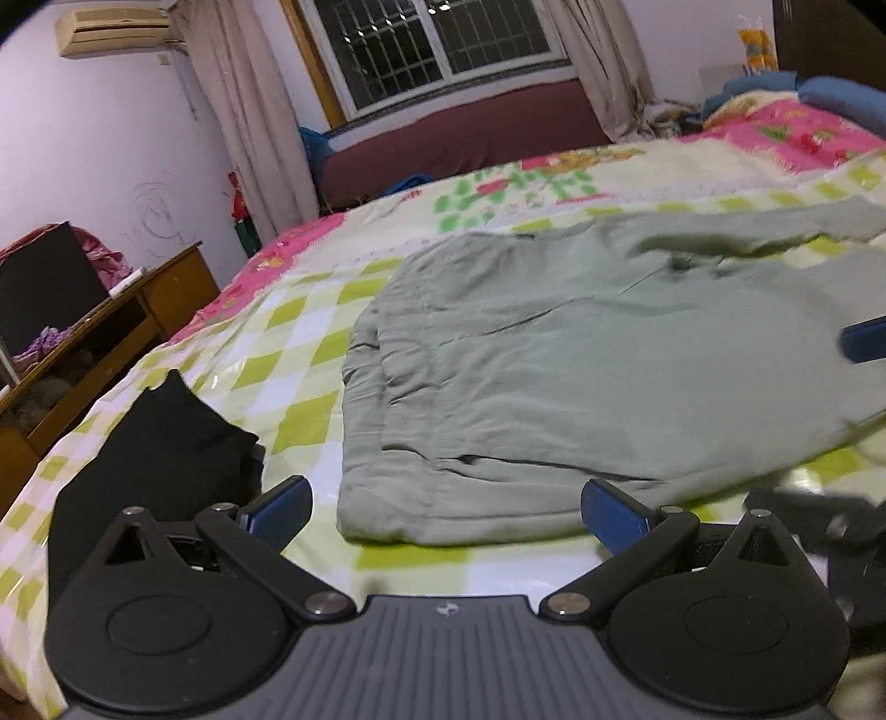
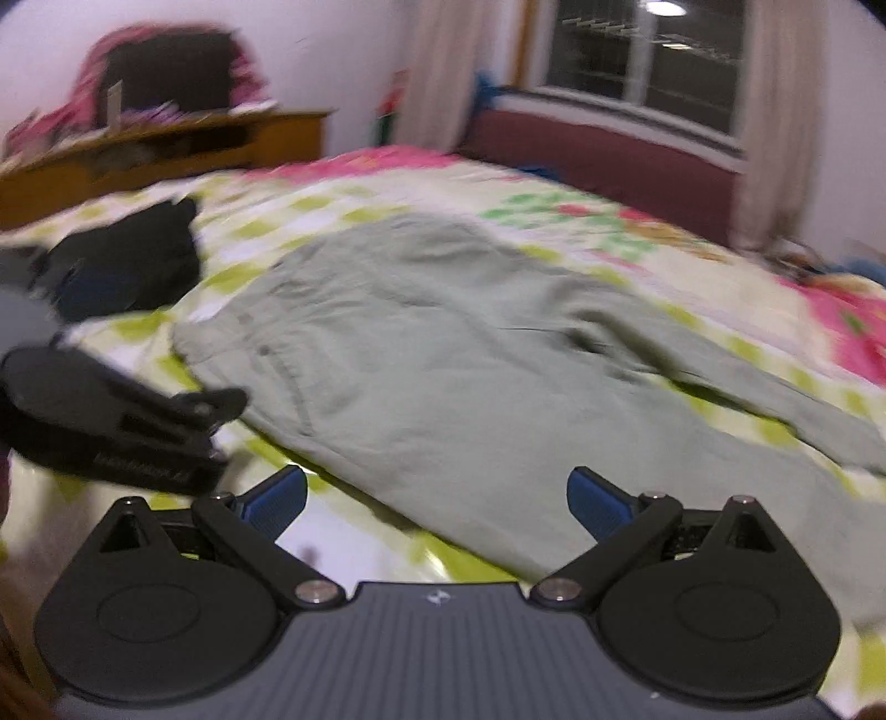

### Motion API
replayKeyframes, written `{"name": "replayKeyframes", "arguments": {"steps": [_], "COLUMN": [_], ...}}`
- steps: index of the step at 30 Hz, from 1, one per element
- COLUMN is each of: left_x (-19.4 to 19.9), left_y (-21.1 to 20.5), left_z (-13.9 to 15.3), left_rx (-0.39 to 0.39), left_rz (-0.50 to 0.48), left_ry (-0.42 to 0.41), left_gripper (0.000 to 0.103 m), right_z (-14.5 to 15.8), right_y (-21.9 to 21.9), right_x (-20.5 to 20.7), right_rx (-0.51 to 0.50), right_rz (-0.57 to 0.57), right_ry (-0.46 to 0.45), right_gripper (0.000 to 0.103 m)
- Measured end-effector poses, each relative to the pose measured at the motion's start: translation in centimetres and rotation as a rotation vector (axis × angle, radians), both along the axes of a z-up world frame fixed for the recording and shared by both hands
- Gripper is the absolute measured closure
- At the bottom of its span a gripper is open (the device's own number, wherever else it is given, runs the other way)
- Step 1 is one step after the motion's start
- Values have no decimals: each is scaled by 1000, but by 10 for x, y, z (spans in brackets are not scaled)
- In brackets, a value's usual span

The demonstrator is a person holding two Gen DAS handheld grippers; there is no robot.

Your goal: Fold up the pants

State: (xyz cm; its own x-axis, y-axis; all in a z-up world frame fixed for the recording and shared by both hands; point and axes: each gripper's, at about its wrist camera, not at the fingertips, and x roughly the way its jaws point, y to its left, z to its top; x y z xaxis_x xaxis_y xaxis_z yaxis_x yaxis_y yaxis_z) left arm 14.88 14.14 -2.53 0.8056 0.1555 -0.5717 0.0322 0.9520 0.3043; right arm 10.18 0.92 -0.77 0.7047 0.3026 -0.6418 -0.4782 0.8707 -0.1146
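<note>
Pale grey-green pants (image 1: 581, 354) lie spread flat on the bed, waistband toward the left, legs running off to the right. My left gripper (image 1: 446, 512) is open, its blue pads just short of the waistband's near corner, holding nothing. In the right wrist view the same pants (image 2: 454, 354) stretch from centre to the right edge. My right gripper (image 2: 437, 498) is open over the pants' near edge, empty. The left gripper's body (image 2: 111, 426) shows at the left of that view, and a blue finger (image 1: 864, 340) of the right gripper pokes in at the right of the left wrist view.
The bed has a glossy green-and-white checked cover (image 1: 288, 360) with a pink floral blanket (image 1: 786, 133) further back. A folded black garment (image 1: 160, 437) lies left of the pants. A wooden desk (image 1: 111, 327) stands beside the bed, with a window (image 1: 437, 44) and curtains behind.
</note>
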Motion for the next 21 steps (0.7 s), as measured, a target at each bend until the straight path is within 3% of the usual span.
{"name": "replayKeyframes", "arguments": {"steps": [3, 6, 11, 16, 21], "left_x": [21, 35, 34, 23, -2], "left_y": [9, 19, 34, 41, 49], "left_z": [-14, -26, -24, -22, -12], "left_rx": [3, -31, -116, -124, -107], "left_rz": [-37, -72, -67, -85, -77], "left_ry": [44, 110, 162, 191, 215], "left_gripper": [0, 0, 0, 17, 21], "right_z": [-16, -25, -23, -25, -15], "right_y": [16, 21, 36, 55, 67], "right_x": [18, 33, 40, 27, 8], "right_rx": [-15, 16, 60, 38, 38], "right_rz": [111, 159, 167, 176, 225], "right_ry": [58, 135, 205, 191, 216], "right_gripper": [13, 26, 65, 71, 80]}}
